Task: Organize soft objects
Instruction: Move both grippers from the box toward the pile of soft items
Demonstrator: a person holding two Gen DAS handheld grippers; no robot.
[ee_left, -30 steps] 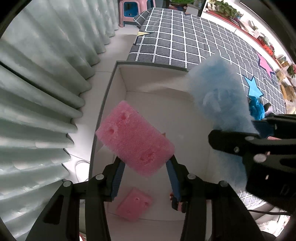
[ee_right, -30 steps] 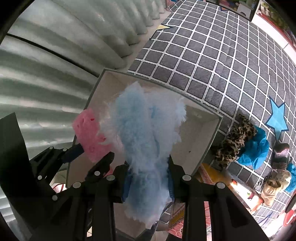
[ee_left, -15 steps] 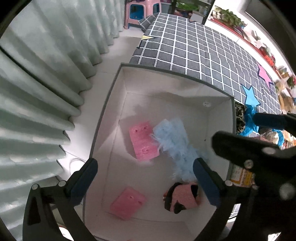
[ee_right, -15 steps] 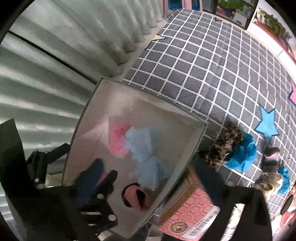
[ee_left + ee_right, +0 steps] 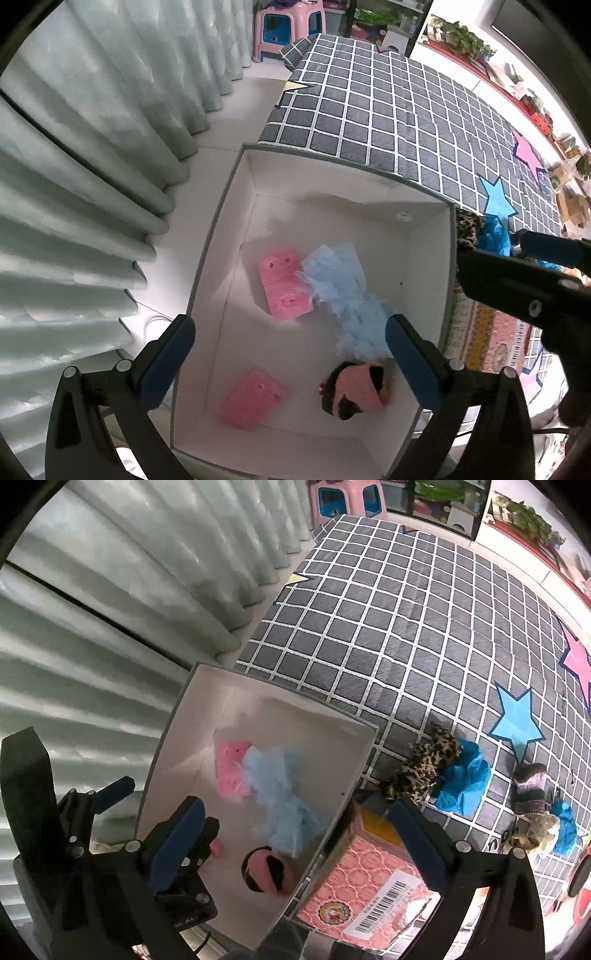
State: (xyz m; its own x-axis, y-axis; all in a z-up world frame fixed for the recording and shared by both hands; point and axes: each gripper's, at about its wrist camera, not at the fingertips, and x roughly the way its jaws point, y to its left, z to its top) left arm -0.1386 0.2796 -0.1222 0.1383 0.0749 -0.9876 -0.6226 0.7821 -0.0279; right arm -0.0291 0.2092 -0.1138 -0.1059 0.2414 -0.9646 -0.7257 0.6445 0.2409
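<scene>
Left gripper [image 5: 290,349]: fingers spread wide, holding nothing, above the white box [image 5: 236,206].
Right gripper [image 5: 295,836]: fingers wide apart, empty.
Box contents, frame centre: pink sponge [image 5: 282,282] touching blue fluffy cloth [image 5: 345,295]; second pink sponge [image 5: 255,398] lower.

Place: I read this as a home room | pale pleated curtains [image 5: 92,177] along one side | grey checked rug [image 5: 406,627] with star patches on the floor | pink plastic stool [image 5: 286,27] at the far end | potted plants [image 5: 461,35] on a ledge.
</scene>
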